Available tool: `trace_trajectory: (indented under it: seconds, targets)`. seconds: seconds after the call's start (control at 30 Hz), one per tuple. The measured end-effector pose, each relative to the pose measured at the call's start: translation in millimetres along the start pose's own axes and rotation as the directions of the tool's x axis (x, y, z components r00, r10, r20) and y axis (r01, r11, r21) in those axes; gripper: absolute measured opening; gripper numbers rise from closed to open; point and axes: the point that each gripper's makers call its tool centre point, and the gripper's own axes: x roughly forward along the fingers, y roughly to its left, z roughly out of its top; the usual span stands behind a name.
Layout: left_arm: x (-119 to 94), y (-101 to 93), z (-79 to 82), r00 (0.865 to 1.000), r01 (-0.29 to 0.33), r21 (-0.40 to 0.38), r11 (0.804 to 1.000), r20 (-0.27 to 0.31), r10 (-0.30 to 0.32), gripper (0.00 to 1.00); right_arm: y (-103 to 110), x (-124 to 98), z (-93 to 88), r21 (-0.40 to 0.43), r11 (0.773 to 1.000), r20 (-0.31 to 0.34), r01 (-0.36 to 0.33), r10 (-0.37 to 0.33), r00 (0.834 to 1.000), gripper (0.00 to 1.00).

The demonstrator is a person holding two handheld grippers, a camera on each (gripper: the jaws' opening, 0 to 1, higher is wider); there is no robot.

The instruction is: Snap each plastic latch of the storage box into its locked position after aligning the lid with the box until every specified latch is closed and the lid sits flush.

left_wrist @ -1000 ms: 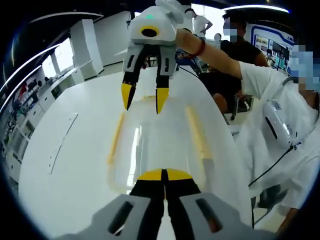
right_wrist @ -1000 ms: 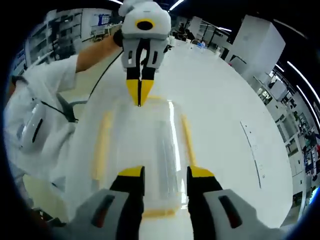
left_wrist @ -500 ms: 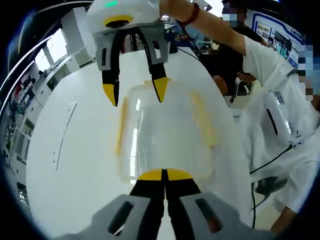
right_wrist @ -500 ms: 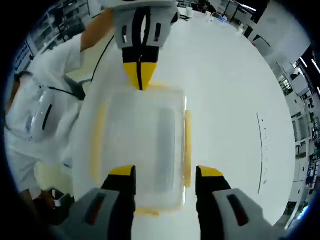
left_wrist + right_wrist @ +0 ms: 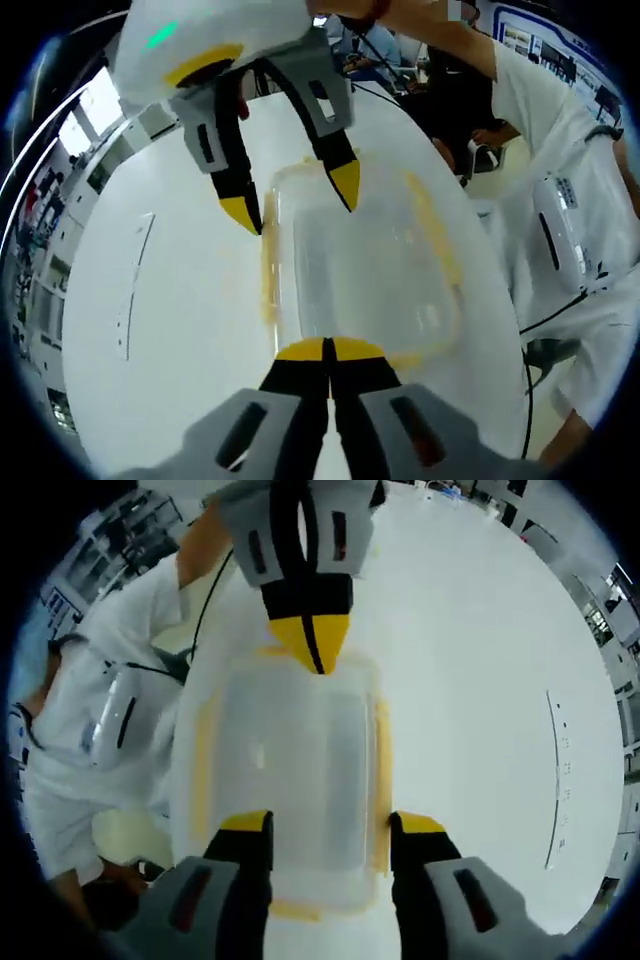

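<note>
The clear storage box (image 5: 290, 770) lies on the white bench (image 5: 480, 680), long axis running between both tools. The right hand-held gripper (image 5: 330, 825) straddles its near end, jaws apart; the left hand-held gripper (image 5: 328, 349), jaws together, touches the opposite end.

In the right gripper view we saw our right tongs (image 5: 330, 825) spread wide above the near end of the clear storage box (image 5: 290, 765) with yellow latches (image 5: 381, 770) along its sides. Our left tongs (image 5: 311, 640), tips pressed together, met its far edge on the white bench (image 5: 480, 680).
</note>
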Motion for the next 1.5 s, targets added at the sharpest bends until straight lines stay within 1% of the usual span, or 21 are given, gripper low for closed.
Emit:
trace_trajectory:
  seconds: [0.1,0.13,0.17,0.2,0.5,0.53,0.57,0.6,0.63,0.67,0.7,0.73,0.77,0.8,0.83,0.87,0.97,1.17,1.33,1.47,1.5]
  targets:
    - [-1,-1.2,0.3,1.000,-0.014,0.031,0.999,0.012,0.014,0.00,1,3,4.3,-0.024,0.999,0.003,-0.027,0.027,1.000,0.50]
    - [-1,-0.9,1.5,1.000,-0.022,0.070,0.997,0.022,0.020,0.00,3,4,5.5,-0.030,0.999,0.005,-0.042,0.042,0.999,0.52]
    - [-1,-2.4,0.8,0.999,-0.024,0.061,0.998,0.024,0.023,0.00,8,7,7.9,-0.030,0.997,0.014,-0.072,0.073,0.997,0.58]
    - [-1,-2.0,1.2,0.999,-0.030,0.058,0.998,0.027,0.028,0.00,9,11,7.7,-0.029,0.997,0.003,-0.075,0.075,0.997,0.61]
    - [-1,-0.9,2.9,0.997,-0.056,0.089,0.994,0.062,0.051,0.00,14,10,7.7,-0.033,0.998,-0.050,-0.058,0.056,0.997,0.66]
    - [-1,-1.0,3.0,0.997,-0.055,0.094,0.994,0.064,0.049,0.00,17,10,7.6,-0.046,0.997,-0.058,-0.059,0.056,0.997,0.69]
    - [-2,-1.1,3.3,0.997,-0.054,0.107,0.993,0.068,0.047,0.00,29,16,5.1,-0.072,0.991,-0.075,-0.111,0.105,0.992,0.83]
    - [-2,-1.4,3.0,0.996,-0.052,0.114,0.992,0.072,0.044,0.00,39,24,4.1,-0.076,0.988,-0.083,-0.135,0.128,0.988,0.96]
    - [-2,-1.3,2.9,0.996,-0.050,0.118,0.992,0.080,0.040,0.00,35,29,0.7,-0.110,0.990,-0.120,-0.090,0.077,0.990,0.99]
    - [-2,-0.9,3.3,0.995,-0.051,0.116,0.992,0.086,0.041,0.00,36,32,4.7,-0.088,0.992,-0.107,-0.091,0.081,0.991,1.00]
    - [-2,-1.9,3.5,0.995,-0.051,0.121,0.991,0.091,0.040,0.00,31,28,5.8,-0.074,0.994,-0.106,-0.083,0.075,0.992,0.99]
    - [-2,-2.0,3.8,0.995,-0.051,0.125,0.991,0.094,0.040,0.00,31,26,11.4,-0.017,0.996,-0.068,-0.088,0.087,0.994,0.97]
    - [-2,-2.1,4.0,0.995,-0.052,0.124,0.991,0.095,0.040,0.00,29,23,13.9,0.004,0.994,-0.037,-0.111,0.111,0.993,0.92]
    - [-2,-2.7,3.9,0.995,-0.053,0.130,0.990,0.096,0.041,0.00,18,22,16.1,0.010,0.997,-0.019,-0.071,0.071,0.997,0.87]
    - [-1,-2.5,6.1,0.993,-0.063,0.168,0.984,0.111,0.045,0.00,23,20,23.4,0.066,0.992,0.027,-0.111,0.110,0.994,0.86]
    - [-2,-3.7,4.4,0.993,-0.064,0.163,0.985,0.108,0.047,0.00,19,17,18.9,0.027,0.994,-0.001,-0.105,0.105,0.994,0.82]
    - [-2,-3.0,4.7,0.992,-0.068,0.162,0.984,0.114,0.050,0.00,22,17,17.2,-0.019,0.992,-0.020,-0.122,0.121,0.992,0.86]
    - [-2,-1.2,5.3,0.992,-0.061,0.113,0.992,0.118,0.048,0.00,22,16,15.8,-0.018,0.995,-0.044,-0.098,0.097,0.994,0.86]
    - [-1,-2.6,5.6,0.992,-0.068,0.157,0.985,0.117,0.050,0.00,22,16,13.7,-0.026,0.995,-0.029,-0.098,0.098,0.995,0.86]
    - [-2,-2.9,4.8,0.991,-0.063,0.140,0.988,0.129,0.045,0.00,20,15,13.4,-0.029,0.996,-0.031,-0.087,0.087,0.996,0.85]
    - [-2,-3.5,4.8,0.991,-0.062,0.144,0.988,0.131,0.043,0.00,19,14,12.4,-0.032,0.995,-0.030,-0.093,0.092,0.995,0.88]
